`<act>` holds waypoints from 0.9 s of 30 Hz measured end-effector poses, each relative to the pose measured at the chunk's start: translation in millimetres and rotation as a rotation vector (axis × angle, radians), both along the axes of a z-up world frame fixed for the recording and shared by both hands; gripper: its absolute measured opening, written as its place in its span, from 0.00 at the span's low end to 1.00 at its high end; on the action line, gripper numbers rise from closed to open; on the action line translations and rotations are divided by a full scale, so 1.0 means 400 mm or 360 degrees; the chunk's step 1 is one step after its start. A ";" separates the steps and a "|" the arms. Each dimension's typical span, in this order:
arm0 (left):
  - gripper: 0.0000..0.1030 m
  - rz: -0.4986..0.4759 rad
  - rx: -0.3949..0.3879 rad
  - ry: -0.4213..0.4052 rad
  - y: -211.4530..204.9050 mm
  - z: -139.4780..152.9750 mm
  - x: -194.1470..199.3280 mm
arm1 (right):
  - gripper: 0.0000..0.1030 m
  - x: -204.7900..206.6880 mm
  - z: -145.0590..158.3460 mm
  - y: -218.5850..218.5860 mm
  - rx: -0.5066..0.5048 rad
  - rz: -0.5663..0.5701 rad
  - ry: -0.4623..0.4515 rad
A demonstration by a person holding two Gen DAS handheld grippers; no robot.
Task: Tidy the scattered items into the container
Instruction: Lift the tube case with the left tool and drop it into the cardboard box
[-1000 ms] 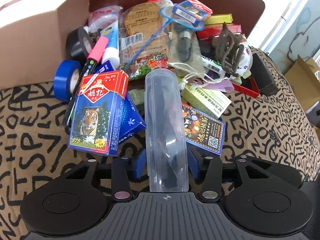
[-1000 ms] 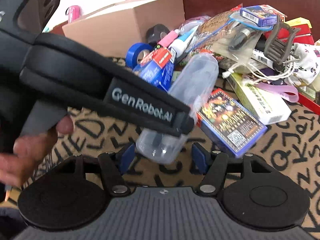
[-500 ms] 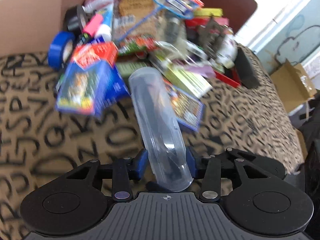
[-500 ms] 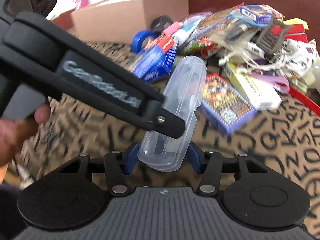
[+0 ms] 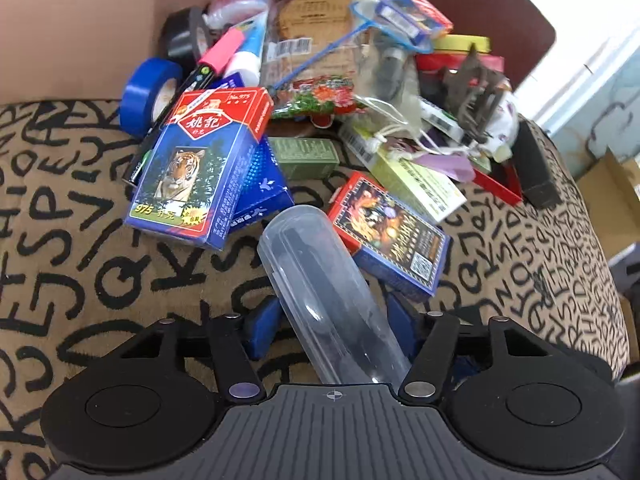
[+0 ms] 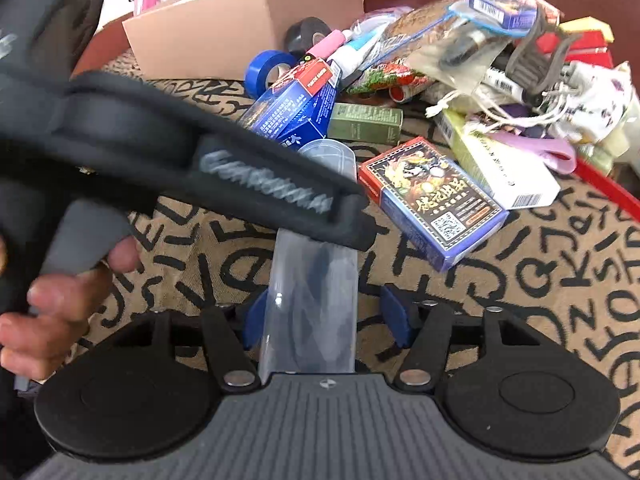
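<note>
Left wrist view: the left hand-held gripper (image 5: 332, 320) shows blue pads spread either side of the clear plastic oblong case (image 5: 324, 292), which slants toward 11 o'clock; whether they pinch it, I cannot tell. The brown cardboard box (image 5: 100, 32) waits at 10 o'clock.

Right wrist view: the right hand-held gripper (image 6: 320, 312) is released, pads apart from the case (image 6: 316, 304). Best secure one firm grip before lifting boxward.
</note>
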State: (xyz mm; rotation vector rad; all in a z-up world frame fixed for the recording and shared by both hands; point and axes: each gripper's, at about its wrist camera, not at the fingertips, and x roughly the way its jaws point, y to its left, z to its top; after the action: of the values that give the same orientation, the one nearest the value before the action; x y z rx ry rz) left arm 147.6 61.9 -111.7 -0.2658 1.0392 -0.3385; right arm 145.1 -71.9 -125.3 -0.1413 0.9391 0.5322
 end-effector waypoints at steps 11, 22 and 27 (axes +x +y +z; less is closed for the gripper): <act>0.59 -0.0097 0.0048 -0.0046 -0.007 -0.007 -0.018 | 0.73 -0.029 0.000 0.019 -0.0103 0.0072 0.0009; 0.54 0.0012 -0.0047 -0.0223 0.059 0.128 -0.061 | 0.52 -0.061 0.118 0.042 0.0040 0.0058 -0.0122; 0.54 0.0117 -0.0032 -0.0488 0.128 0.296 -0.047 | 0.52 -0.032 0.278 0.112 0.0025 0.0175 -0.0356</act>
State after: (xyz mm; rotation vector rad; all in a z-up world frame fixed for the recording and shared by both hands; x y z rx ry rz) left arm 128.8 113.2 6.6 -0.2602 0.7229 -0.3120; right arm 132.4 -27.2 -14.1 -0.2347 0.7118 0.6117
